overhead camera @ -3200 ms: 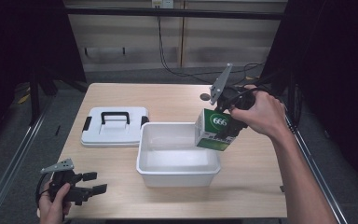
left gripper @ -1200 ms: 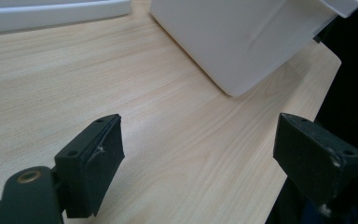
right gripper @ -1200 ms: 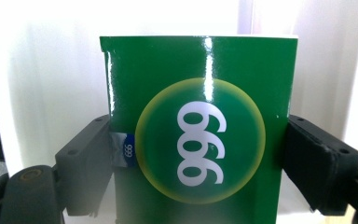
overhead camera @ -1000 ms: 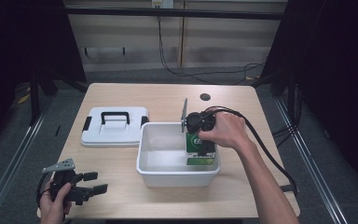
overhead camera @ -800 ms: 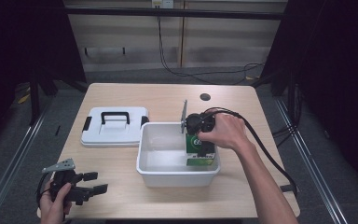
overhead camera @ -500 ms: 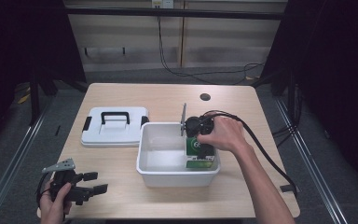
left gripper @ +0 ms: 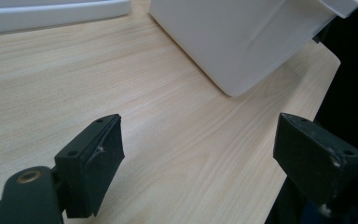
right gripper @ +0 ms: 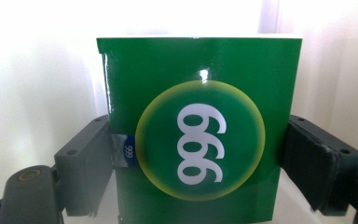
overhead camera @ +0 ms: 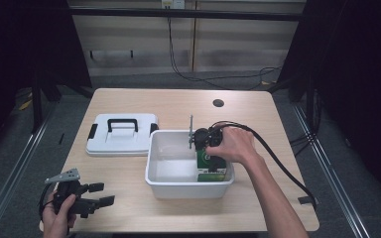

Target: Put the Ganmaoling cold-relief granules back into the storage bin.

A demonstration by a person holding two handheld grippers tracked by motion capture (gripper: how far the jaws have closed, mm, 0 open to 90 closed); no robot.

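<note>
One green box marked 999 sits inside the one white tub, at its right end, gripped between the jaws of the right gripper. One white lid with a black handle lies left of the tub. The left gripper, in front of the tub to the left, holds its jaws wide apart over the desk.

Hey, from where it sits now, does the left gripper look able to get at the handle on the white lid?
Probably yes. The left gripper rests open at the table's near left corner, and the white lid lies flat ahead of it with its black handle facing up. Bare tabletop lies between them, and the white tub sits off to the side.
</note>
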